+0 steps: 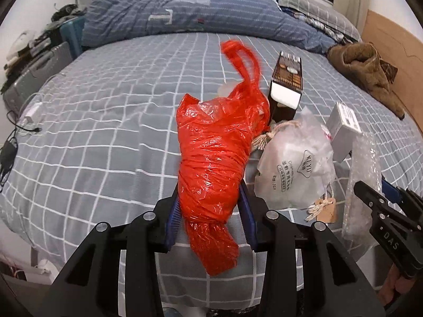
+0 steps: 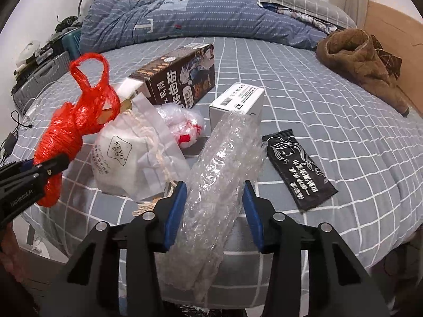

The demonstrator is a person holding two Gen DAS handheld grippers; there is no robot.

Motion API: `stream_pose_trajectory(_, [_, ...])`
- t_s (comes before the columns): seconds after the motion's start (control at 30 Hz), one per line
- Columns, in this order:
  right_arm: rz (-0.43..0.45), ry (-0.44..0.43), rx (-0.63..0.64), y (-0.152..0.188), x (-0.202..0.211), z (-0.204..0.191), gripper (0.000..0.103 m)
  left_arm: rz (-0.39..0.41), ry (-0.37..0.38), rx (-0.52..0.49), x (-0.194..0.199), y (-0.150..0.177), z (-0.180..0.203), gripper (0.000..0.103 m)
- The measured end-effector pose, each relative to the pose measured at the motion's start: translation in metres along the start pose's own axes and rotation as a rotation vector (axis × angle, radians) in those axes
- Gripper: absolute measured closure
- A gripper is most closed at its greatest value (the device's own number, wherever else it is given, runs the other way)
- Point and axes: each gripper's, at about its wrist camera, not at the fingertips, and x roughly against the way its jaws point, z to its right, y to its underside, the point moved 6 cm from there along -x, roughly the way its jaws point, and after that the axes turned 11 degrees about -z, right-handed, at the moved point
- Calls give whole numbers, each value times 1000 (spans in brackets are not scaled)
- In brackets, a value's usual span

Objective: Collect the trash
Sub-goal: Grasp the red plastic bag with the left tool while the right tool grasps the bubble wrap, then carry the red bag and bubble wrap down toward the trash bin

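1. Left gripper (image 1: pixel 211 211) – jaws clenched on crumpled red plastic bag (image 1: pixel 214 158); blue pads press both sides of bag's lower half. Bag tail hangs below jaws, twisted handles stick up past jaw tips. Bag looks lifted off bed; contact w/ sheet can't be told.

2. Right gripper (image 2: pixel 214 206) – jaws grasping clear bubble-wrap roll (image 2: pixel 222 169); roll runs lengthwise btwn pads, far end reaching beyond jaw tips toward small white cardboard box (image 2: pixel 238 100), near end hanging under jaws.

3. Bed w/ grey sheet, white grid lines (image 2: pixel 330 121) – carries all items.

4. Frosted white drawstring pouch w/ printed logo (image 2: pixel 124 158) – just left of right jaws, btwn the two grippers; rope cord and paper tag at its near edge.

5. Dark brown printed carton, lying on side (image 2: pixel 179 79) – beyond right jaws, ahead-left, behind pouch.

6. Crumpled clear wrapper w/ red-white marks (image 2: pixel 185 126) – ahead of right jaws, btwn pouch and white box.

7. Flat black sachet w/ white print (image 2: pixel 298 169) – just right of right jaws, flat on sheet.

8. Brown fuzzy garment (image 2: pixel 359 60) – far ahead-right, well apart from trash cluster.

9. Blue striped duvet, bunched (image 1: pixel 185 13) – far end of bed, beyond both jaws.

10. Grey suitcase (image 1: pixel 34 74) – far left of left jaws, beside bed.
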Motion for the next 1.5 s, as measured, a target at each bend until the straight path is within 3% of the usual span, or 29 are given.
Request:
stream_pose_trajectory(0.3, [51, -18, 17, 13, 28, 4, 61, 50, -24, -3, 26, 13, 3, 64])
stream_pose_trajectory(0.8, [78, -17, 29, 50, 64, 7, 61, 84, 3, 12, 54, 58, 24, 64])
stream_pose_trajectory(1.1, [138, -7, 29, 74, 95, 3, 61, 67, 10, 1, 67, 93, 33, 64])
stream_pose_trajectory(1.5, [119, -24, 49, 113, 115, -11, 61, 67, 24, 5, 86, 128, 36, 64])
